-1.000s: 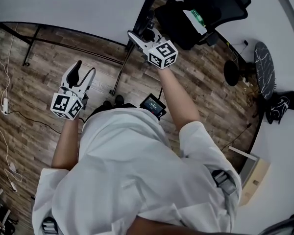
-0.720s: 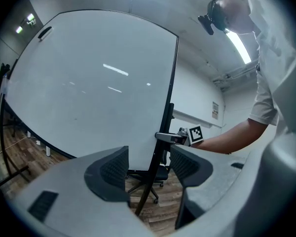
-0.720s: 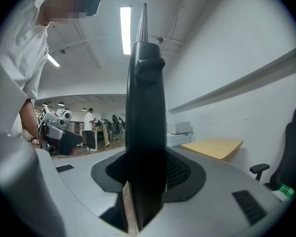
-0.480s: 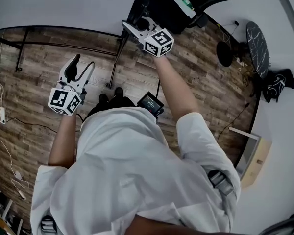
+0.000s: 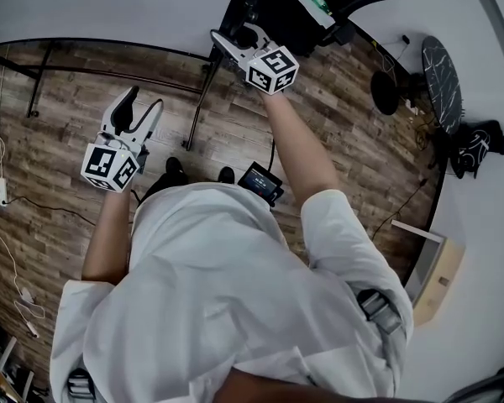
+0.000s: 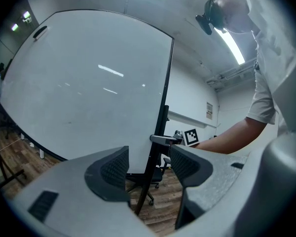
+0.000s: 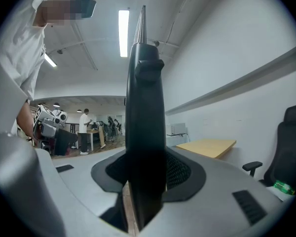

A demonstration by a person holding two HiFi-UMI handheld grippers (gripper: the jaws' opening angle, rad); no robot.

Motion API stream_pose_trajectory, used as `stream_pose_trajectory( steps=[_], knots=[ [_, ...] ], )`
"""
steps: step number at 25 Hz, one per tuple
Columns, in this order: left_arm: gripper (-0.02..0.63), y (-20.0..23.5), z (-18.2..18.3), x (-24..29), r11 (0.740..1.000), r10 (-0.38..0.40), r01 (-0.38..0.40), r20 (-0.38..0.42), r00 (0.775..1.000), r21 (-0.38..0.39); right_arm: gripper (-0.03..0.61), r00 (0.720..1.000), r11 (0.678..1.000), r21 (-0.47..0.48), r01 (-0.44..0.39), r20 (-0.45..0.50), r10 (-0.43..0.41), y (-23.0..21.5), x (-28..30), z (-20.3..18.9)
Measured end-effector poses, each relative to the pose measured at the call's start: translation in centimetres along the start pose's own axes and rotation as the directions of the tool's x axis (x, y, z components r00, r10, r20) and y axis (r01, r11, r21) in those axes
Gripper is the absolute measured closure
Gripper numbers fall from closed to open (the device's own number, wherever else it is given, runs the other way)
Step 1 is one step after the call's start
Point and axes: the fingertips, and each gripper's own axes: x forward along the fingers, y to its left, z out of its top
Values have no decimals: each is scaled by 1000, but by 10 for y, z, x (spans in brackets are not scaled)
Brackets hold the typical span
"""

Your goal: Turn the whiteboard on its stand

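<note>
The likeliest trouble lies in the grip. The right gripper is the only one on the job, clamped on the black upright at the right edge of the whiteboard. That post looks narrow and smooth, so a hard swing could let it slide or twist through the pads. The board is large, so I expect it to lag and then wobble if pulled quickly from one side. The stand's leg reaches out over the wooden floor near the person's shoes, and it could catch them as it comes round. The office chair stands just beyond the upright at the far right and may block the swing. Cables lie on the floor at the far left, where a foot of the stand could snag.

The right gripper's jaws are part-way closed, one pad pressed on each side of the upright. The left gripper has its jaws apart with nothing between them, and it touches nothing. It points at the upright from the near left. The whiteboard stands upright on its stand ahead of the person, with its face spreading left from the held edge.
</note>
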Motion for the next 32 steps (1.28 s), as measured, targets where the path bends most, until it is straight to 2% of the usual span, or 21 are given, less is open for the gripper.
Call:
stream_pose_trajectory(
  steps=[15, 32],
  knots=[
    [347, -52, -13, 23, 1000, 11, -10, -6, 1000, 13, 411, 1000, 1000, -12, -22, 10, 22, -8, -42, -6],
    [347, -78, -24, 40, 999, 30, -30, -2, 1000, -14, 411, 999, 999, -15, -31, 7, 31, -16, -67, -10]
  ],
)
